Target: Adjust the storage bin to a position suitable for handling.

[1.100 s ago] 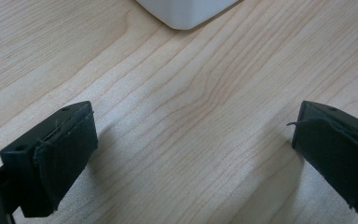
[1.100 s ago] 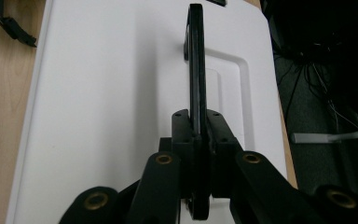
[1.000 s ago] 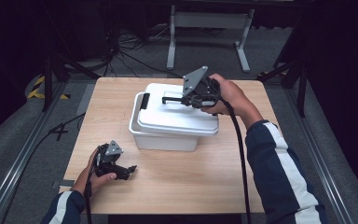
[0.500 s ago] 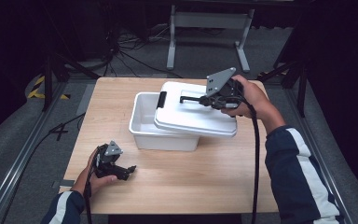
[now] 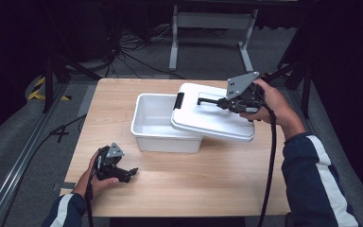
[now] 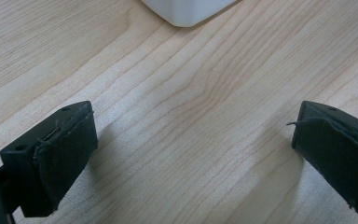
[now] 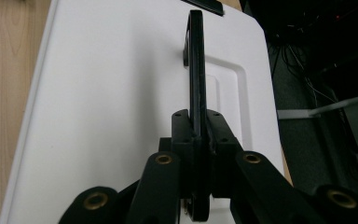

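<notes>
Pinching the black handle [image 7: 195, 70] of the white rectangular plastic lid [image 5: 211, 117], the right gripper [image 5: 220, 102] is carrying it toward three o'clock, exposing the white plastic bin [image 5: 157, 124]; the left gripper [image 5: 126, 174] is resting spread at seven o'clock.

Right gripper [image 5: 215, 101]: black body, grey three-cornered plate with small holes on top, brass-coloured pivot pins on its black links, thick black cable trailing toward 6 o'clock. Left gripper [image 5: 130, 172]: black, smaller grey plate, worn dark pads [image 6: 65, 161]. Sleeves [image 5: 319, 182]: navy, white stripe.
</notes>
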Tool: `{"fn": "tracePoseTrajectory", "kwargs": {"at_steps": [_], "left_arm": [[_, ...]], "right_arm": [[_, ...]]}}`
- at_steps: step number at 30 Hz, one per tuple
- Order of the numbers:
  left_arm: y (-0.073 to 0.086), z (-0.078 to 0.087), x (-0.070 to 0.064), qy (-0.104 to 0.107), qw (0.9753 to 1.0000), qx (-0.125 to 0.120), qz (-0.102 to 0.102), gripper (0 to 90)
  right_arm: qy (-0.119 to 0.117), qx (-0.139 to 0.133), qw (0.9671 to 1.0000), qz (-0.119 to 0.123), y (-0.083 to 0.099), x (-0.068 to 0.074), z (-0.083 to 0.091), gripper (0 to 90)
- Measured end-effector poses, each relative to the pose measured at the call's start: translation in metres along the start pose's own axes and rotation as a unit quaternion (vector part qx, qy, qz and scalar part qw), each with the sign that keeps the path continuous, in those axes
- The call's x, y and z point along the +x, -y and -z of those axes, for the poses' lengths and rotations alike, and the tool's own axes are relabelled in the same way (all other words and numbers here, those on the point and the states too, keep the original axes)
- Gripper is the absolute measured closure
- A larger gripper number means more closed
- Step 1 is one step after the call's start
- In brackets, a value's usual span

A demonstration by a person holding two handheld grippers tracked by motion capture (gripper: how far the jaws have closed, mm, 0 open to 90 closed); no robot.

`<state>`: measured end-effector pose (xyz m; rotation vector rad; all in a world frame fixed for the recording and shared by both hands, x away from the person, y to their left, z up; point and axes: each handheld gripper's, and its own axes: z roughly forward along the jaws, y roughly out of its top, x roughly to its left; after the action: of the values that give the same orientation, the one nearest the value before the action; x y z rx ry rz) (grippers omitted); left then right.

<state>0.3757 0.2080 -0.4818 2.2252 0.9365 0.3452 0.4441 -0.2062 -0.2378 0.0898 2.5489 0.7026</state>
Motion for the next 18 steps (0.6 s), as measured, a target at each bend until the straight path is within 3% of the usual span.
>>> {"fn": "tracePoseTrajectory", "kwargs": {"at_steps": [18], "left_arm": [[0.000, 0.000, 0.000, 0.000, 1.0000, 0.001, -0.001, 0.5]], "right_arm": [[0.023, 0.004, 0.9993, -0.030, 0.053, -0.003, 0.028, 84.2]]}}
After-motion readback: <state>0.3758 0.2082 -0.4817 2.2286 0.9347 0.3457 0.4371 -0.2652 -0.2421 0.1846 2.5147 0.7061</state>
